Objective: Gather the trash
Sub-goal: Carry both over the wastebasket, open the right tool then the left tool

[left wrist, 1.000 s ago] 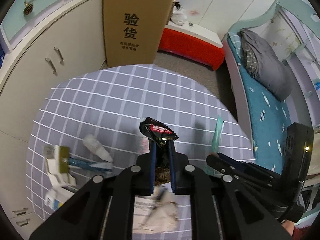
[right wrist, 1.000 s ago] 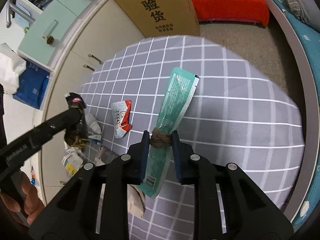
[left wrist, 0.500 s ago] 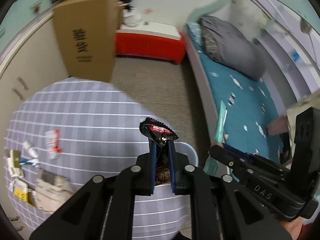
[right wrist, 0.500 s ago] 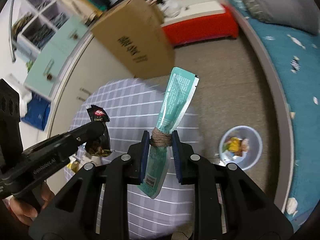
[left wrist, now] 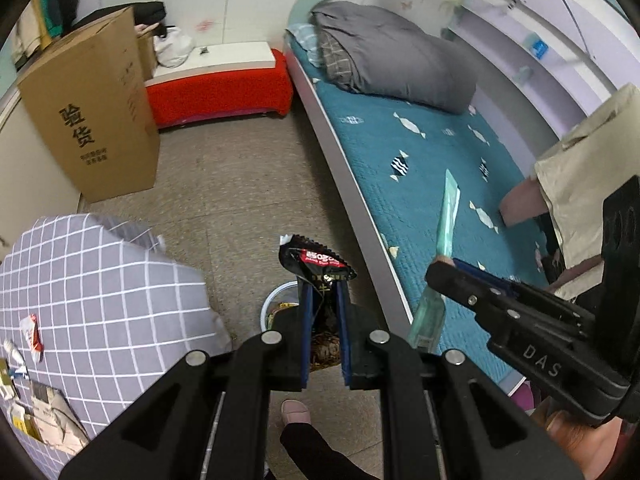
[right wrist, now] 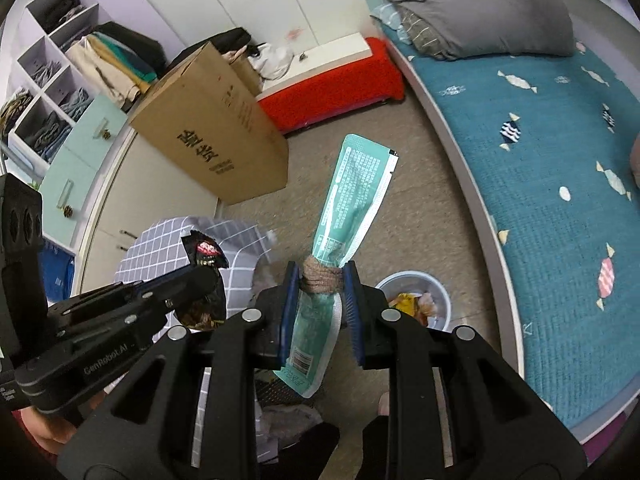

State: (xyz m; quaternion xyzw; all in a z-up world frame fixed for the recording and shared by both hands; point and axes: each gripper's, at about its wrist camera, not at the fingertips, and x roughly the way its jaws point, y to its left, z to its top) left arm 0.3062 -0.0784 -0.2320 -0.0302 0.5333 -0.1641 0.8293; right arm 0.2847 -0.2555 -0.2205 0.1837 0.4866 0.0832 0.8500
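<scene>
Black jaws of the left gripper (left wrist: 323, 312) are clamping a dark snack wrapper (left wrist: 316, 262), its crinkled top sticking up past the fingertips. At about three o'clock in the left wrist view, the right gripper (right wrist: 320, 300) is carrying a long teal sachet (right wrist: 352, 204); its jaws are opening, though the sachet is sitting between the pads with a brown bundle (right wrist: 320, 278) at its waist. Both hands are hovering over the floor beside a pale bin (right wrist: 436, 292), which is lying at four o'clock from the right fingertips and already holding some colourful scraps. Neither piece is in the bin yet. More litter (left wrist: 32, 332) is waiting on the grey checked tablecloth (left wrist: 100, 280) at eight o'clock, so the job looks partly done.
</scene>
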